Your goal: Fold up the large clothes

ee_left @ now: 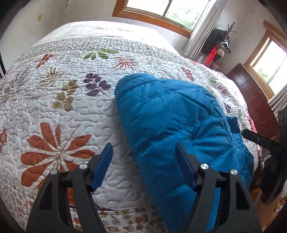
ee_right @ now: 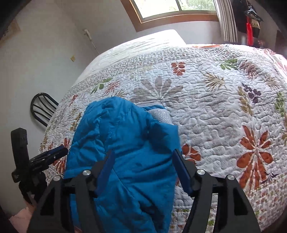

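A blue puffer jacket [ee_left: 172,121] lies bunched on the bed's near edge, part of it hanging over the side; it also shows in the right wrist view [ee_right: 125,143], with its pale lining [ee_right: 159,114] exposed. My left gripper [ee_left: 144,166] is open, its right finger over the jacket's left edge, its left finger over the quilt. My right gripper [ee_right: 144,170] is open above the jacket's middle, holding nothing. Each gripper shows at the edge of the other's view: the right one [ee_left: 260,139] and the left one [ee_right: 53,154].
The bed carries a white quilt with leaf prints [ee_left: 62,107], also in the right wrist view [ee_right: 224,116]. A dark wooden headboard [ee_left: 254,100] stands at right. A black chair [ee_right: 43,107] stands beside the bed. Windows [ee_left: 170,10] and hanging clothes [ee_left: 218,48] are behind.
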Demonstrator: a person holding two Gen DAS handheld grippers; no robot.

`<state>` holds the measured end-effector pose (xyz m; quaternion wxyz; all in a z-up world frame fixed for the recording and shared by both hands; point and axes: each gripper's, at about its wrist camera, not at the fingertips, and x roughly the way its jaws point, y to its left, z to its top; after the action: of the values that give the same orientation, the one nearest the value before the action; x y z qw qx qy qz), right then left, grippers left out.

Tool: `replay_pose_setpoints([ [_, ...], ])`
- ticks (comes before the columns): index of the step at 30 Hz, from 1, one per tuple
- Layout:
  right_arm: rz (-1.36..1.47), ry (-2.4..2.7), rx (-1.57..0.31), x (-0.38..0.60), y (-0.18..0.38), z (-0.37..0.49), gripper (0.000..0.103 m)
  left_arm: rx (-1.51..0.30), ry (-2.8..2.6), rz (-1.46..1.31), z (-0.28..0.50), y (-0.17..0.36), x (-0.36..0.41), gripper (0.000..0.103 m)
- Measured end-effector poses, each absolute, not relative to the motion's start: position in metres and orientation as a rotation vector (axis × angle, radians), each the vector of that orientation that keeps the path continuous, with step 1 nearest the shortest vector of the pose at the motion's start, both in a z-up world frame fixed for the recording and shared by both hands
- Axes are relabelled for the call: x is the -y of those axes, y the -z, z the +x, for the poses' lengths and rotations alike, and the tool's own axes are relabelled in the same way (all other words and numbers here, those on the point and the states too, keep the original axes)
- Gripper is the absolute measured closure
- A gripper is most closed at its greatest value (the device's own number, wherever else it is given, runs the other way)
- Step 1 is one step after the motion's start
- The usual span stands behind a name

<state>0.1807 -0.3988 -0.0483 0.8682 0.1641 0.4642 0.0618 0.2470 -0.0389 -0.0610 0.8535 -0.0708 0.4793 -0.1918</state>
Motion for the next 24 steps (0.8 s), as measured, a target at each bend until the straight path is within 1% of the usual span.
replay_pose_setpoints([
  [1, 0.342, -0.123, -0.987, 0.401, 0.049, 0.178, 0.027, -1.019, 0.409, -0.169, 0.246, 0.064, 0.031, 0.027],
  [2, 0.352, -0.132, -1.004, 0.405, 0.052, 0.176, 0.025, -1.037, 0.424, -0.198, 0.246, 0.069, 0.024, 0.027],
  [4, 0.397, -0.158, -1.051, 0.411, 0.066, 0.173, 0.025, -1.072, 0.476, -0.273, 0.247, 0.078, 0.015, 0.027],
  [6, 0.465, -0.194, -1.083, 0.416, 0.083, 0.171, 0.024, -1.09, 0.537, -0.33, 0.247, 0.087, 0.012, 0.024],
  [11, 0.648, -0.288, -1.084, 0.428, 0.12, 0.17, 0.019, -1.111, 0.608, -0.377, 0.25, 0.104, 0.026, 0.019],
  [14, 0.745, -0.376, -1.095, 0.425, 0.142, 0.174, 0.019, -1.124, 0.669, -0.394, 0.253, 0.11, 0.035, 0.019],
  [17, 0.789, -0.437, -1.092, 0.418, 0.155, 0.18, 0.017, -1.176, 0.751, -0.441, 0.259, 0.121, 0.05, 0.019],
  [18, 0.786, -0.44, -1.083, 0.417, 0.155, 0.18, 0.019, -1.181, 0.747, -0.45, 0.261, 0.124, 0.052, 0.02],
  [19, 0.786, -0.451, -1.073, 0.415, 0.153, 0.179, 0.026, -1.173, 0.743, -0.448, 0.261, 0.123, 0.055, 0.023],
  [20, 0.79, -0.461, -1.062, 0.415, 0.152, 0.178, 0.029, -1.161, 0.743, -0.436, 0.259, 0.12, 0.057, 0.029],
  [21, 0.782, -0.465, -1.05, 0.414, 0.15, 0.177, 0.035, -1.146, 0.746, -0.428, 0.258, 0.116, 0.059, 0.036],
  [22, 0.767, -0.471, -1.036, 0.412, 0.147, 0.175, 0.042, -1.131, 0.749, -0.421, 0.256, 0.114, 0.059, 0.039],
  [24, 0.744, -0.472, -1.01, 0.41, 0.141, 0.171, 0.048, -1.101, 0.758, -0.42, 0.253, 0.111, 0.06, 0.05],
])
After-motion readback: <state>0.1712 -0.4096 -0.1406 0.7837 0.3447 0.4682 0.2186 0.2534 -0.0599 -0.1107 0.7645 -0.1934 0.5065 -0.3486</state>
